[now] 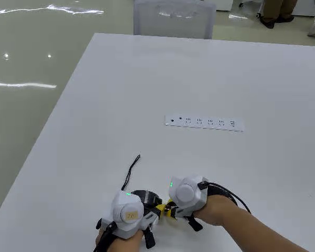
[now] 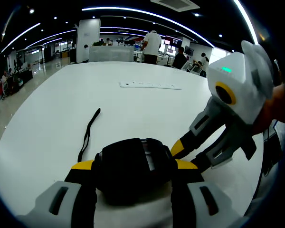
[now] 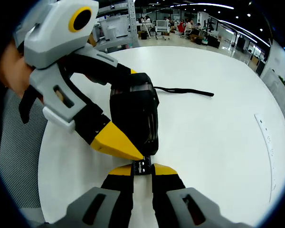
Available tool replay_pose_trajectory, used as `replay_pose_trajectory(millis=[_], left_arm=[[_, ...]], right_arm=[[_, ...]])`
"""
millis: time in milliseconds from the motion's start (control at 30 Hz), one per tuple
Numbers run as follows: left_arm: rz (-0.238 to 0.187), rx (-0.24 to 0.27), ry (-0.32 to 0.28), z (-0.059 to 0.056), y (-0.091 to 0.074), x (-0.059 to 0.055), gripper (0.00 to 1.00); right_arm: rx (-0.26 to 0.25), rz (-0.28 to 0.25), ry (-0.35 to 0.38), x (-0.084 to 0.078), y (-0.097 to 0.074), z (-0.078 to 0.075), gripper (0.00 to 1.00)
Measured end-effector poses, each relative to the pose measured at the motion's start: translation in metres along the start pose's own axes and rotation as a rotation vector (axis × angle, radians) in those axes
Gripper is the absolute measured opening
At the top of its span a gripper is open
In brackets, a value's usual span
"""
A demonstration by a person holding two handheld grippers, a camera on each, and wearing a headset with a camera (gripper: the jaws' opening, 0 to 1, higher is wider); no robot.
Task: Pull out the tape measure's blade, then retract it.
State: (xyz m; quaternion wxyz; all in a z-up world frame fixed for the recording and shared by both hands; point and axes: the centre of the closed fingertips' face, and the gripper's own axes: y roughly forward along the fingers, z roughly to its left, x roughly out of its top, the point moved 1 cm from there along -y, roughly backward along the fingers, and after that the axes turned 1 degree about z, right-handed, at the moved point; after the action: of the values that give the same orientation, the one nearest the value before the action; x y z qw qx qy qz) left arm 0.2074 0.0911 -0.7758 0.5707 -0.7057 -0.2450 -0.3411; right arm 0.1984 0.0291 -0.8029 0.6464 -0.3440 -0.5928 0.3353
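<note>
**Both grippers on the tape measure, blade barely out**

Btm centre of the left gripper view: the left gripper (image 2: 133, 165) is clamped on the black tape measure (image 2: 130, 183) — its yellow tips press on either side of the case, which sits on the white table (image 2: 47, 109). The right gripper (image 3: 143, 169) is pinched tight on the blade tip (image 3: 142, 164), low centre in its own view. Its two yellow tips meet w/ just that small dark end between them. The tip sits right at the case mouth, so hardly any blade shows.

In the right gripper view the left gripper comes in from the upper left, one yellow tip against the near side of the case.

In the head view both grippers sit at the btm edge, side by side & nearly touching, w/ the case between them. The black strap (image 1: 130, 171) runs from the case up toward frame centre, lying loose on the tabletop. A white power strip (image 1: 203, 123) lies flat mid-frame, right of ctr — well apart from the grippers. At the top of the head view a grey chair (image 1: 173, 18) stands at the table's far edge, w/ glossy floor (image 1: 26, 63) at upper left.
</note>
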Motion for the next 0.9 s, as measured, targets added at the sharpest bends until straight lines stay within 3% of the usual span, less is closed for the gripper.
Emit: replay_pose_trajectory(millis=[367, 433, 467, 533, 767, 900], left_arm=[[-0.001, -0.004, 0.001, 0.0, 0.0, 0.0, 0.59], [-0.001, -0.007, 0.001, -0.001, 0.001, 0.0, 0.59], [0.0, -0.008, 0.002, 0.0, 0.001, -0.001, 0.59], [0.001, -0.008, 0.001, 0.0, 0.002, -0.002, 0.59], [0.0, -0.011, 0.002, -0.002, 0.001, -0.001, 0.59], [-0.004, -0.011, 0.006, -0.003, 0.0, 0.0, 0.59]], right_arm=[[-0.005, -0.014, -0.009, 0.002, -0.001, -0.002, 0.14], [-0.002, -0.043, 0.012, 0.005, 0.001, -0.002, 0.14], [0.012, -0.072, 0.069, 0.008, 0.002, -0.001, 0.14], [0.009, -0.056, 0.009, 0.006, 0.003, -0.005, 0.14], [0.016, -0.047, -0.007, 0.005, 0.008, -0.003, 0.14], [0.01, -0.063, -0.072, 0.006, 0.008, 0.0, 0.15]])
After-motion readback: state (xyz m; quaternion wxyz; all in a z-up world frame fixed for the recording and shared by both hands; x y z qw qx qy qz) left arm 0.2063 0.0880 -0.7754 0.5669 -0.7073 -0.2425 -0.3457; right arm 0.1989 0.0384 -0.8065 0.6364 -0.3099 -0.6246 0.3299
